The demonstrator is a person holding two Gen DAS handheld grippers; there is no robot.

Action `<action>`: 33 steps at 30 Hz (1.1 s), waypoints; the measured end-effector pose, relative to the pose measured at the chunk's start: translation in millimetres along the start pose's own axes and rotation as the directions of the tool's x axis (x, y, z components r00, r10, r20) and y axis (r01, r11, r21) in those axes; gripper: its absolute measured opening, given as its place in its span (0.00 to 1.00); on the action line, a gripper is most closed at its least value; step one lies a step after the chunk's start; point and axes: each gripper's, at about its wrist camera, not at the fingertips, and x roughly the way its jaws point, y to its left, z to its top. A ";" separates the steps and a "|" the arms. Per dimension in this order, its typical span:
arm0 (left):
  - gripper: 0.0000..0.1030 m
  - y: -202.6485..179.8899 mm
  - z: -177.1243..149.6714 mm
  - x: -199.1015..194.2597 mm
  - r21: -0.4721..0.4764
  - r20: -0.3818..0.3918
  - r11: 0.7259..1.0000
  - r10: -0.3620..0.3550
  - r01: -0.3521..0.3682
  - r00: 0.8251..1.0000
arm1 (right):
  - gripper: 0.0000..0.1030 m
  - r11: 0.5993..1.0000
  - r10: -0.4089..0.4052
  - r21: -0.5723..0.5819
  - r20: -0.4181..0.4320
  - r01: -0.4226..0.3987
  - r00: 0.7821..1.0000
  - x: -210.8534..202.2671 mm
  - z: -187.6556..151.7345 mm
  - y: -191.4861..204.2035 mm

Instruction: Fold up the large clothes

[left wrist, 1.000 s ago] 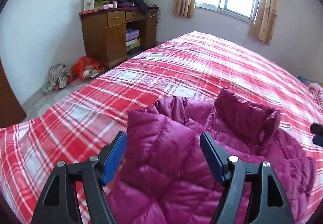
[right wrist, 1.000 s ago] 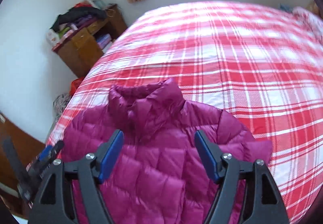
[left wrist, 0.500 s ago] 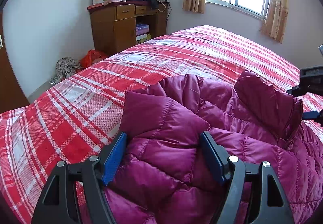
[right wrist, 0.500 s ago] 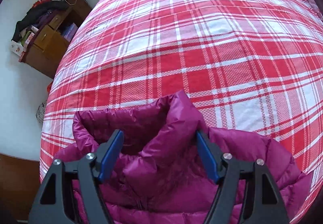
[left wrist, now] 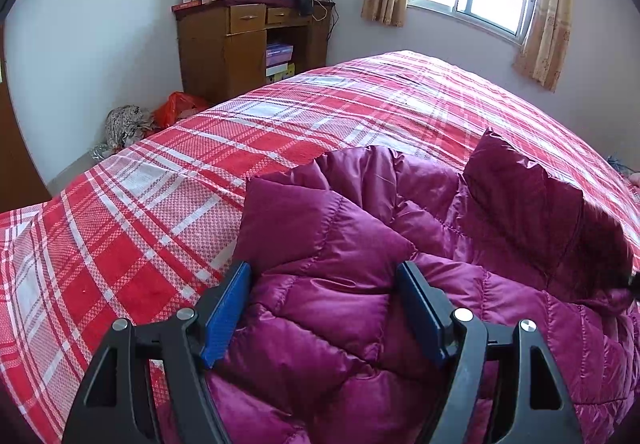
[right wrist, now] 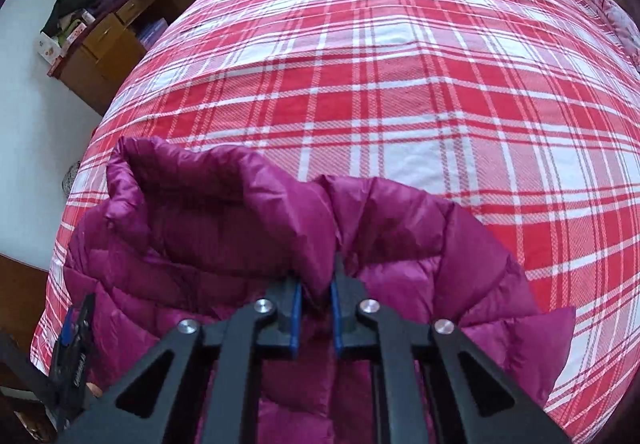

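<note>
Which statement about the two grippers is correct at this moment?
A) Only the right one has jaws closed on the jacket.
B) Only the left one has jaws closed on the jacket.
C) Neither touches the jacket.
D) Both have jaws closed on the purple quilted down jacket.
A: the right gripper has its jaws pinched on a fold of the purple quilted down jacket near the collar, while the left gripper has its jaws wide apart.

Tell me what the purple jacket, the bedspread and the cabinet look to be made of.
Jacket: seemingly glossy synthetic shell with puffy filling, stitched into quilted panels.
Bedspread: matte woven fabric, probably cotton; checked weave shows.
Cabinet: brown wood or wood veneer, semi-gloss.
</note>
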 end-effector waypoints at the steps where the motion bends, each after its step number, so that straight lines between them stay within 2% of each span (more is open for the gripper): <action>1: 0.73 0.7 0.0 -0.7 -0.002 0.001 1.000 -0.006 0.006 1.000 | 0.14 1.000 0.018 0.009 0.020 -0.018 1.000 4.2 -8.2 -7.3; 3: 0.73 1.6 0.5 -1.2 -0.007 0.002 1.000 -0.022 0.022 1.000 | 0.12 0.995 0.083 0.049 0.084 -0.087 0.993 10.2 -19.8 -22.4; 5: 0.73 2.3 0.9 -2.8 -0.013 0.008 0.999 -0.037 0.037 0.999 | 0.12 0.986 0.149 0.044 0.178 -0.159 0.973 11.8 -29.9 -32.9; 7: 0.73 4.2 2.0 -8.0 -0.020 0.021 0.997 -0.075 0.076 0.997 | 0.12 0.987 0.156 0.005 0.251 -0.163 0.955 11.6 -39.1 -32.0; 9: 0.73 1.7 5.0 -16.2 0.009 0.027 0.993 -0.118 0.118 0.993 | 0.12 0.990 0.138 -0.005 0.262 -0.141 0.955 10.2 -39.4 -27.3; 12: 0.73 -9.8 19.4 -28.4 0.056 0.030 0.986 -0.156 0.154 0.987 | 0.12 0.986 0.158 0.003 0.270 -0.165 0.950 10.5 -38.3 -30.2; 15: 0.73 -31.2 50.1 -32.8 0.049 0.002 0.966 -0.255 0.255 0.967 | 0.12 0.981 0.182 0.014 0.278 -0.194 0.943 9.8 -37.8 -34.0; 17: 0.73 -56.9 72.3 -23.8 0.050 -0.051 0.947 -0.315 0.318 0.948 | 0.12 0.980 0.185 0.013 0.280 -0.196 0.942 9.4 -40.6 -35.3; 19: 0.73 -77.3 82.7 -6.8 0.029 -0.100 0.945 -0.322 0.327 0.941 | 0.13 0.979 0.189 0.015 0.283 -0.201 0.940 9.5 -41.4 -36.1; 20: 0.73 -83.6 83.6 0.2 0.025 -0.113 0.949 -0.311 0.316 0.944 | 0.13 0.979 0.191 0.016 0.284 -0.204 0.940 9.4 -41.3 -36.4; 22: 0.73 -99.1 79.8 22.4 0.024 -0.177 0.967 -0.246 0.254 0.953 | 0.13 0.978 0.194 0.016 0.286 -0.207 0.938 8.7 -44.1 -38.0; 23: 0.67 -102.8 74.9 30.0 0.021 -0.206 0.972 -0.225 0.235 0.952 | 0.13 0.978 0.196 0.017 0.286 -0.209 0.938 8.8 -44.6 -38.3; 24: 0.56 -103.3 67.1 35.5 0.012 -0.230 0.979 -0.197 0.205 0.953 | 0.12 0.977 0.198 0.019 0.287 -0.212 0.937 8.8 -45.0 -38.5; 25: 0.33 -99.7 59.4 38.0 -0.004 -0.246 0.983 -0.181 0.185 0.952 | 0.13 0.976 0.201 0.020 0.286 -0.216 0.937 9.0 -45.1 -39.1; 26: 0.24 -93.8 52.5 39.2 -0.020 -0.258 0.984 -0.175 0.176 0.950 | 0.12 0.975 0.205 0.022 0.286 -0.221 0.936 9.4 -45.3 -40.5; 29: 0.20 -73.8 29.7 35.5 -0.090 -0.248 0.984 -0.171 0.153 0.953 | 0.13 0.969 0.225 0.032 0.283 -0.243 0.932 10.2 -44.9 -43.6; 33: 0.20 -53.9 4.2 23.5 -0.168 -0.168 0.971 -0.196 0.168 0.966 | 0.13 0.969 0.225 0.031 0.282 -0.244 0.933 10.6 -44.4 -44.9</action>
